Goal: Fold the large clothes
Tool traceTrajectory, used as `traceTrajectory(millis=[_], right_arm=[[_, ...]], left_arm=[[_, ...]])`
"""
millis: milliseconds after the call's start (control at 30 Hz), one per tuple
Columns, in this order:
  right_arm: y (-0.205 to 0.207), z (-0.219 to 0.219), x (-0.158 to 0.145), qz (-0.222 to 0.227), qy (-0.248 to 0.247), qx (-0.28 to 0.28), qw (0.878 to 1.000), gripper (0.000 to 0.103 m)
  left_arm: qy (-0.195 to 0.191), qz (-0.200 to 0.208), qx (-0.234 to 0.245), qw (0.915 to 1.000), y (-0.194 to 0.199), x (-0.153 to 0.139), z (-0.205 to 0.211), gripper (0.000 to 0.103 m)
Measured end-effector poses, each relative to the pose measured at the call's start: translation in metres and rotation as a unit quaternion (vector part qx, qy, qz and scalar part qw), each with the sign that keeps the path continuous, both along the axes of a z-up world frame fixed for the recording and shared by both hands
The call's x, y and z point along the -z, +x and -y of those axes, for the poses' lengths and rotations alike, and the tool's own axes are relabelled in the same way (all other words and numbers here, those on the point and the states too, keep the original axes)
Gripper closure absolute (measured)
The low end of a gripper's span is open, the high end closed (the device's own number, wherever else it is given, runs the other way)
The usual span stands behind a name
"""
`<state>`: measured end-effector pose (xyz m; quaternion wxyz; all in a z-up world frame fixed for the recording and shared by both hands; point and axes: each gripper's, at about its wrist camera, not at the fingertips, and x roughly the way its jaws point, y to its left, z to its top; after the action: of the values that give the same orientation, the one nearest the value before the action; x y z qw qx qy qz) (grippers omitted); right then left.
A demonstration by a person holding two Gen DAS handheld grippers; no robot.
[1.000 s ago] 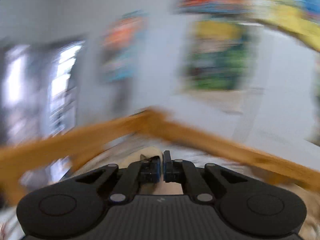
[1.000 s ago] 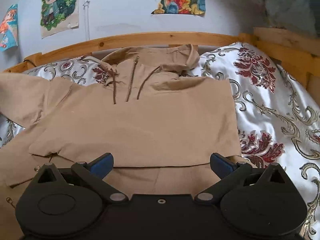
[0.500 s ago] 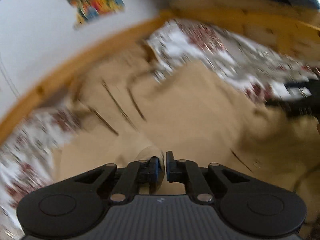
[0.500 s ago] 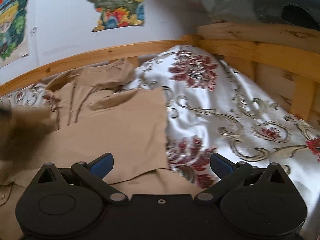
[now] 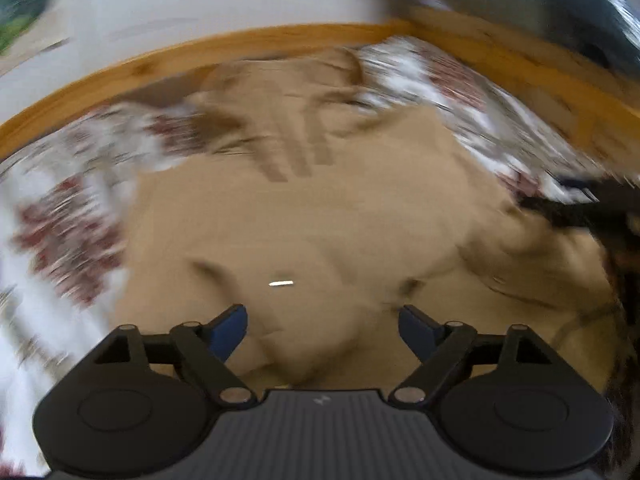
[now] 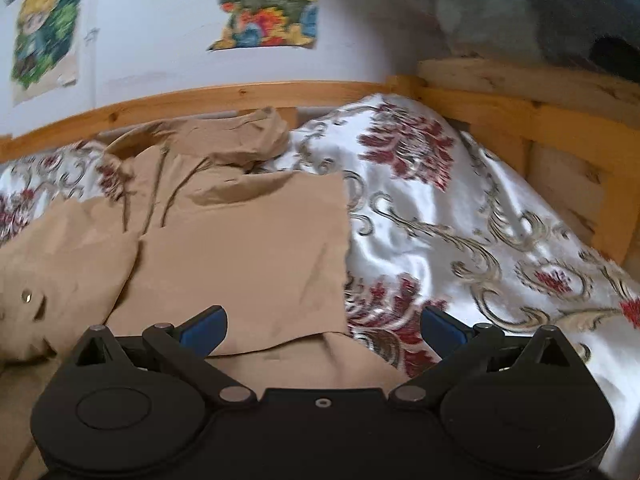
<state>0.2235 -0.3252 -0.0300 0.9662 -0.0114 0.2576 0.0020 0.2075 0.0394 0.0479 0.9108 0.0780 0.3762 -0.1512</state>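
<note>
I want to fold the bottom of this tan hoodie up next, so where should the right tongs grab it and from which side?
Probably the bottom hem of the hoodie, at its right corner near the right tongs. Come in from the bedspread side, low and level: there the hem pokes out from under the folded panel as a free edge, so one pad could slide beneath it.

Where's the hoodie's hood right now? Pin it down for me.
In the right wrist view the hood lies upper left of centre, bunched against the wooden bed rail, with the floral bedspread to its right.
</note>
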Motion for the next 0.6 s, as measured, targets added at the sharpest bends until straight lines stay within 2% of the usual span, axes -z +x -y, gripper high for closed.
traceTrajectory(millis=[133, 200, 300, 367, 433, 500, 567, 600], right_arm=[[-0.005, -0.034, -0.001, 0.007, -0.02, -0.059, 0.998, 0.002], [-0.009, -0.06, -0.003, 0.01, -0.023, -0.107, 0.994, 0.005], [-0.018, -0.111, -0.006, 0.015, -0.041, -0.194, 0.98, 0.006], [-0.027, -0.147, -0.007, 0.03, -0.074, -0.268, 0.96, 0.006], [-0.036, -0.187, 0.0, 0.045, -0.143, -0.331, 0.932, 0.005], [-0.037, -0.22, 0.014, 0.045, -0.217, -0.363, 0.905, 0.006], [-0.032, -0.246, 0.031, 0.033, -0.288, -0.37, 0.883, 0.016], [-0.028, -0.251, 0.034, 0.026, -0.295, -0.374, 0.879, 0.03]], left_arm=[[0.009, 0.025, -0.108, 0.9938, 0.009, -0.004, -0.043, 0.016], [0.001, 0.027, -0.169, 0.9852, 0.018, -0.006, -0.069, 0.016], [-0.023, 0.014, -0.23, 0.9728, 0.036, -0.002, -0.101, 0.016], [-0.03, 0.001, -0.249, 0.9681, 0.049, 0.001, -0.114, 0.016], [-0.035, -0.003, -0.261, 0.9647, 0.059, 0.002, -0.123, 0.016], [-0.047, -0.004, -0.272, 0.9611, 0.062, 0.002, -0.131, 0.016], [-0.058, -0.005, -0.279, 0.9584, 0.063, 0.003, -0.135, 0.016], [-0.062, -0.005, -0.28, 0.9581, 0.063, 0.004, -0.136, 0.016]])
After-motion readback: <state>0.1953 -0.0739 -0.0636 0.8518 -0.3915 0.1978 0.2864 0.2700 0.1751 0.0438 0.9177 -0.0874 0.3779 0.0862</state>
